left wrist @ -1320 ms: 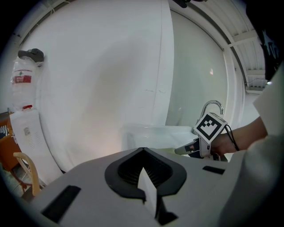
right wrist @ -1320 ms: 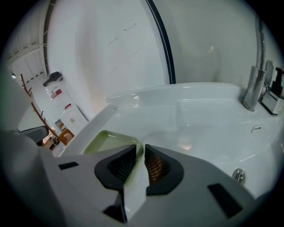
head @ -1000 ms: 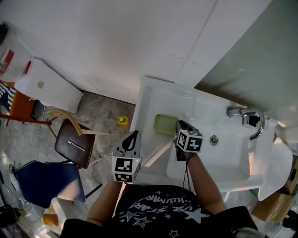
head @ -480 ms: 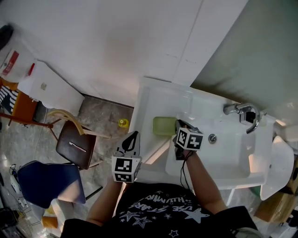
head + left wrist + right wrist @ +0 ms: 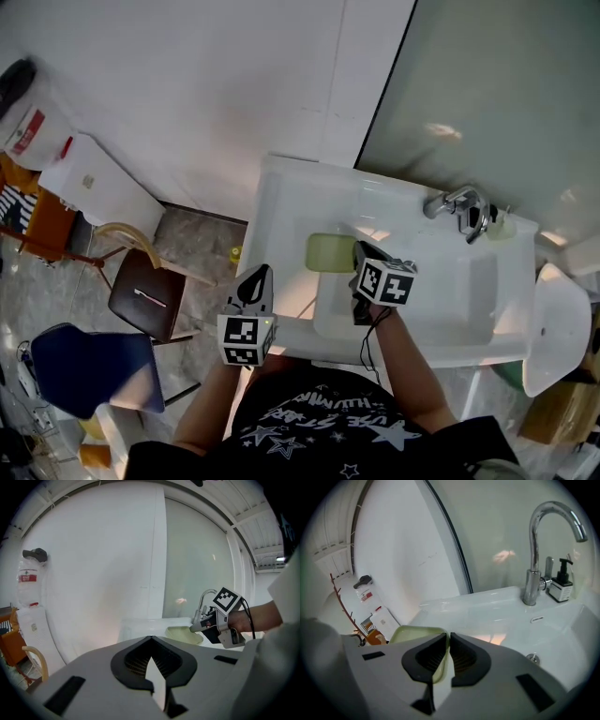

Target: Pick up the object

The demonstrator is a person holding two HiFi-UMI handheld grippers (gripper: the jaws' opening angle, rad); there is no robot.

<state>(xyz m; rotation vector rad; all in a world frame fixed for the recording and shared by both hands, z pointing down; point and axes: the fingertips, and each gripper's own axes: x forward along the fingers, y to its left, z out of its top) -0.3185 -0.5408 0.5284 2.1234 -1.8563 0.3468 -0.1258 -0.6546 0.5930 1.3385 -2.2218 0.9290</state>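
A pale green shallow dish (image 5: 328, 252) is at the left side of the white sink (image 5: 281, 192), by the basin's left edge. My right gripper (image 5: 359, 251) is shut on its near rim; in the right gripper view the green rim (image 5: 417, 632) runs between the two dark pads (image 5: 461, 653). The left gripper view shows the same dish (image 5: 183, 633) at the tips of the right gripper (image 5: 197, 627). My left gripper (image 5: 259, 274) hangs left of the sink front, shut and holding nothing, its tips (image 5: 151, 639) meeting.
A chrome faucet (image 5: 457, 202) and a small soap dispenser (image 5: 560, 584) stand at the back of the sink, with a mirror behind. A brown chair (image 5: 145, 295), a blue seat (image 5: 84, 366) and a small yellow object (image 5: 234, 253) are on the floor at left.
The head view has swung, so the sink sits lower and more to the left. The dish and right gripper now lie nearer the basin than the sink's left edge. Left gripper barely moved.
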